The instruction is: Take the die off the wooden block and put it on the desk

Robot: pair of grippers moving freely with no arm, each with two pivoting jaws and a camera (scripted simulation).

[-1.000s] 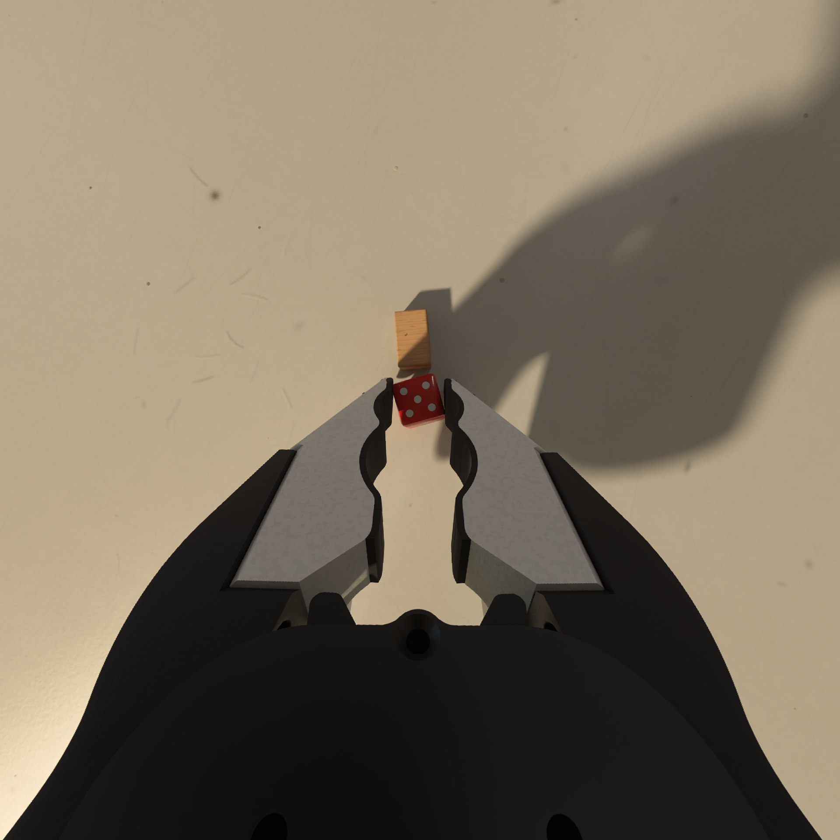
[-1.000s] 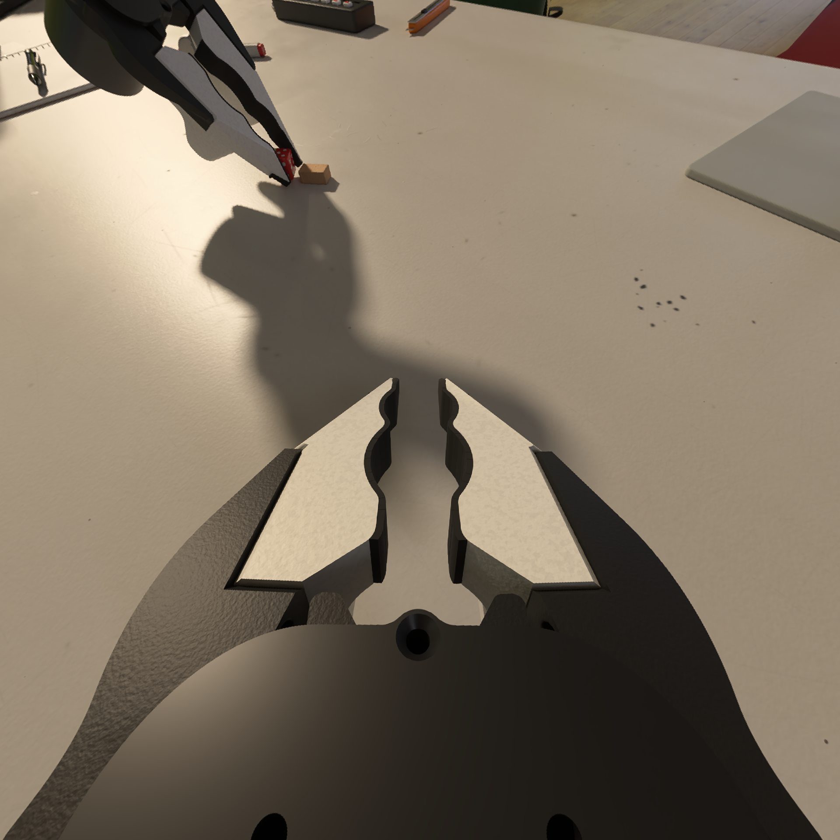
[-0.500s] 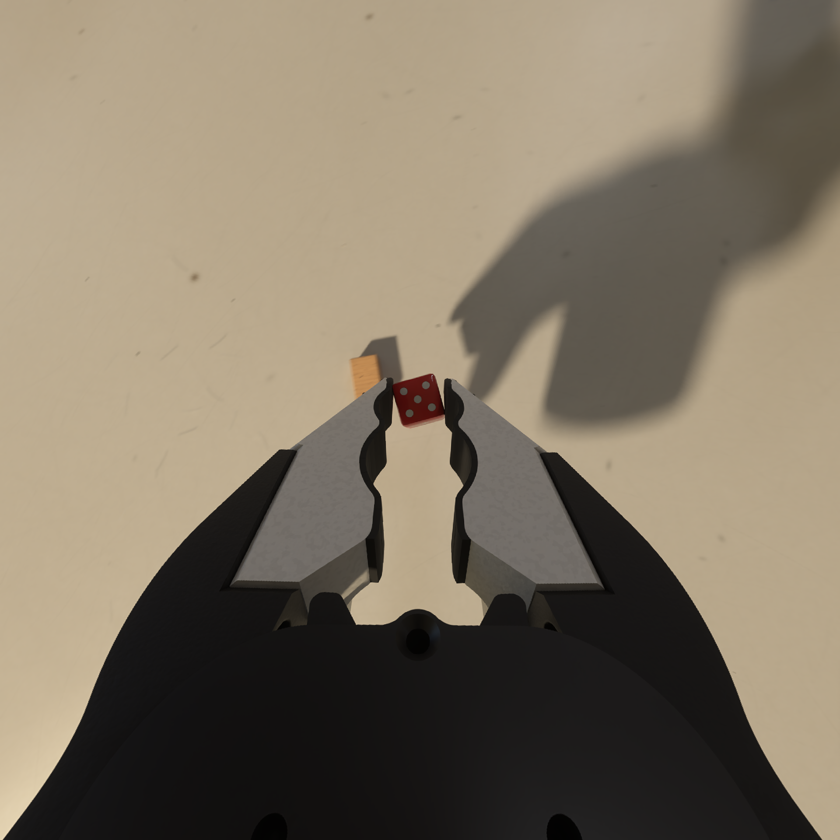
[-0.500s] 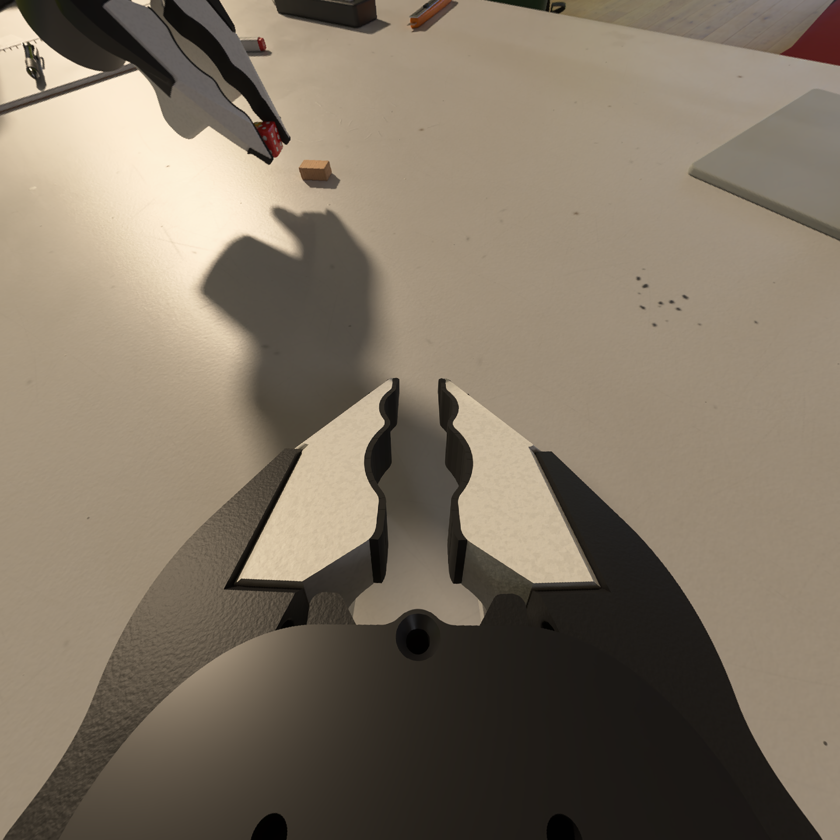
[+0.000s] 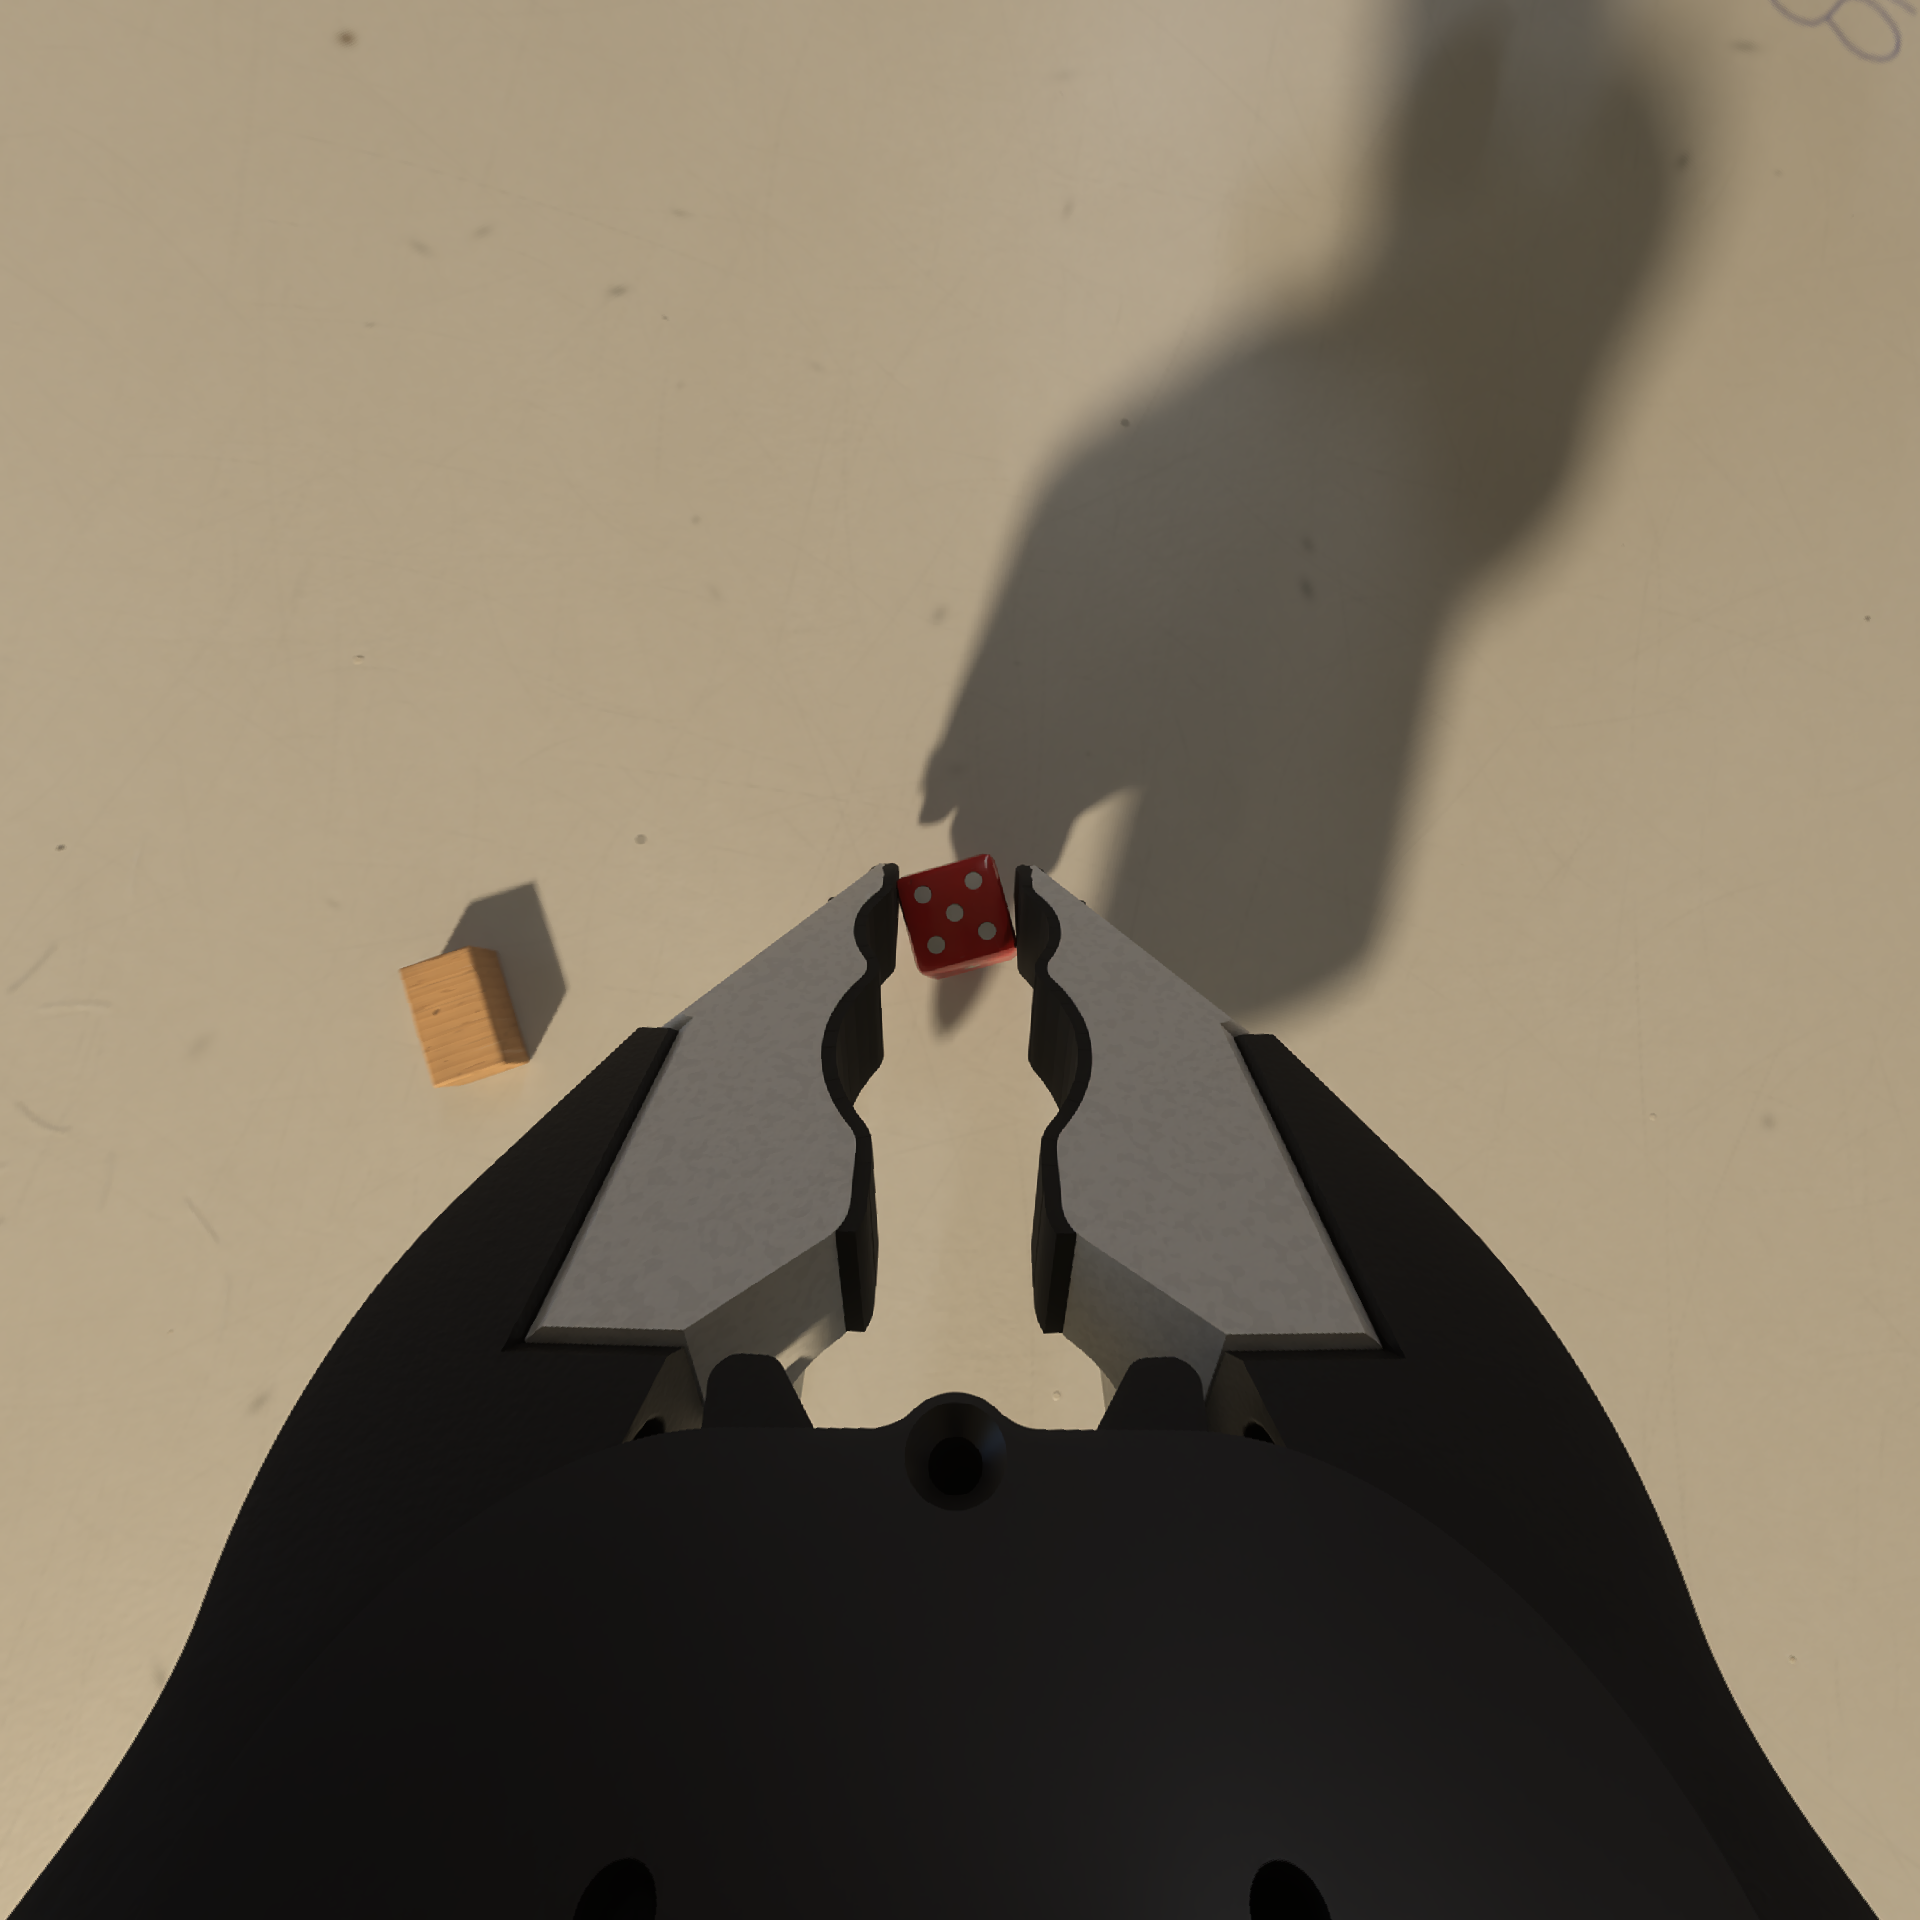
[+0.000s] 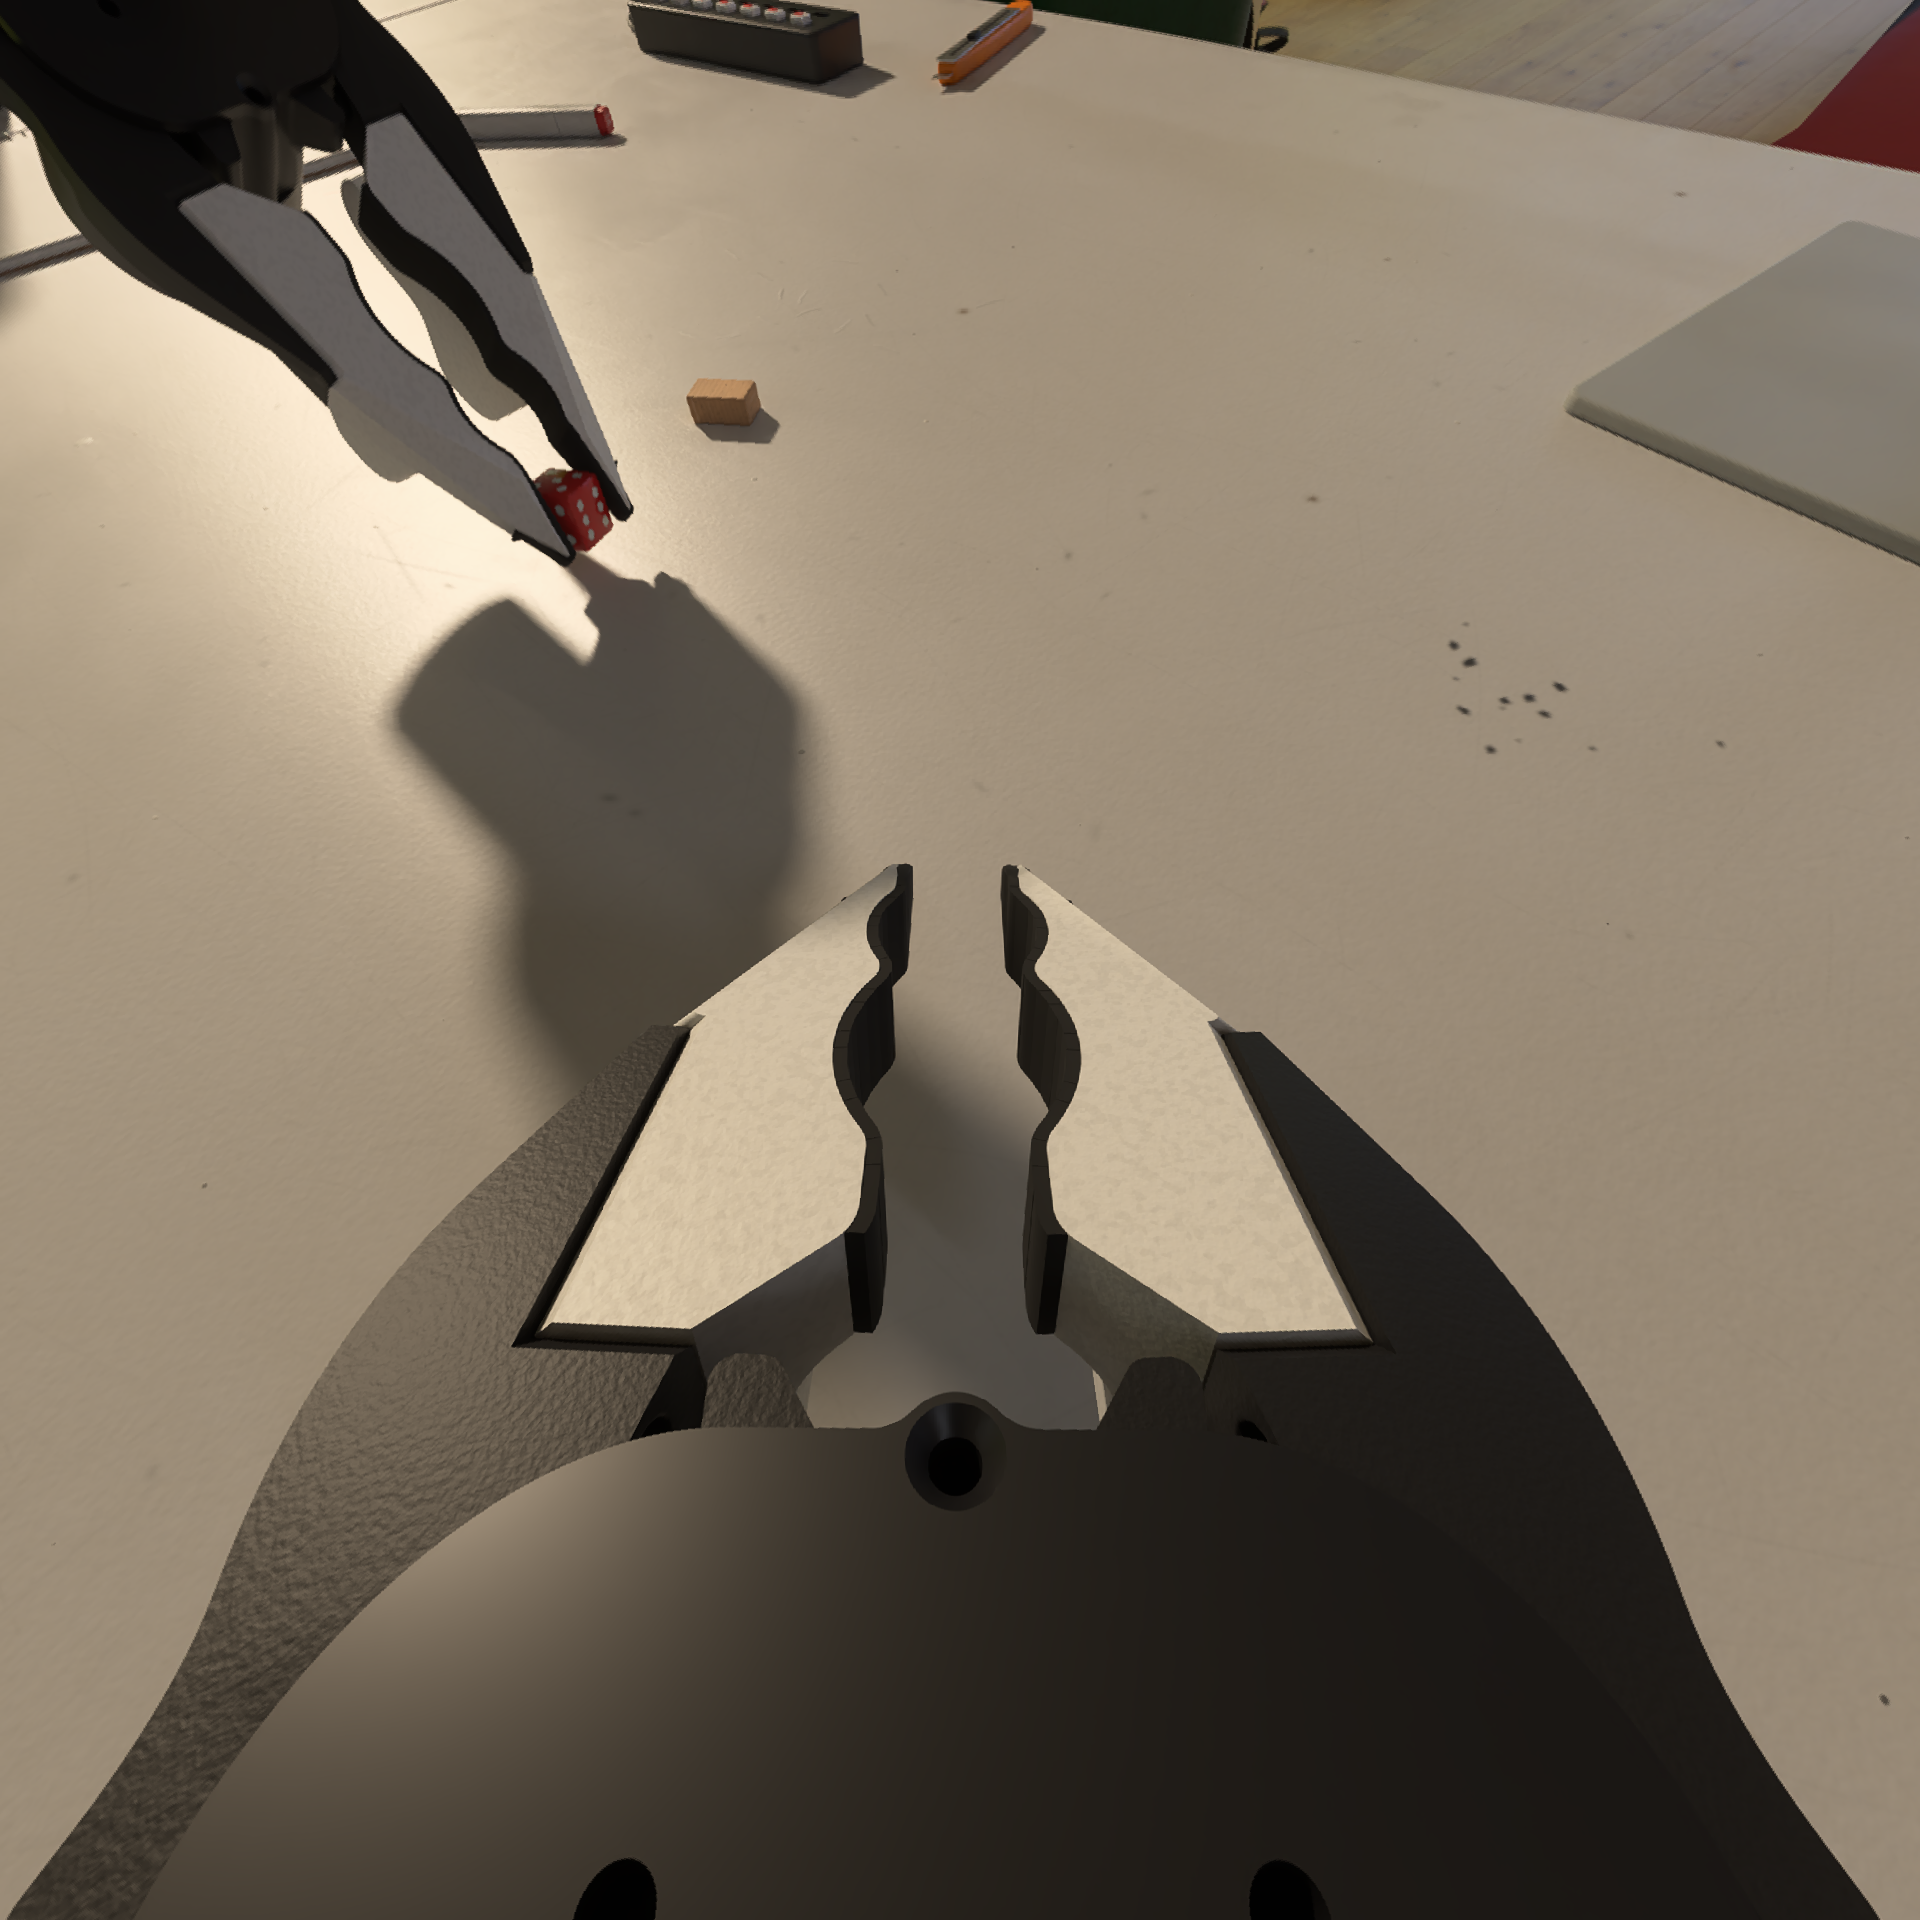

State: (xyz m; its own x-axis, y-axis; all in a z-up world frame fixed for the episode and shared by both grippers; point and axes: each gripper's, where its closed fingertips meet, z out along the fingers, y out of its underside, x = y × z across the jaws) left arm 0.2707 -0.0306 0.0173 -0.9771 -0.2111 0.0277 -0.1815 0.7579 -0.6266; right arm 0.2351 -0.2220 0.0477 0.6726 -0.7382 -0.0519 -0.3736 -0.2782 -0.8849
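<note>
My left gripper is shut on the red die, which has white pips and sits pinched between the fingertips. The small wooden block lies bare on the beige desk, to the left of the gripper and apart from it. In the right wrist view the left gripper holds the die very low over the desk, in front of and left of the block. I cannot tell if the die touches the desk. My right gripper is nearly shut, with a narrow gap, and empty.
A grey flat board lies at the right. A dark box with buttons, an orange utility knife and a marker pen lie at the far edge. Dark specks mark the desk.
My left gripper has carried the die away from the block, sideways and down close to the desk. The block now lies bare to its left. The right gripper has not moved.
</note>
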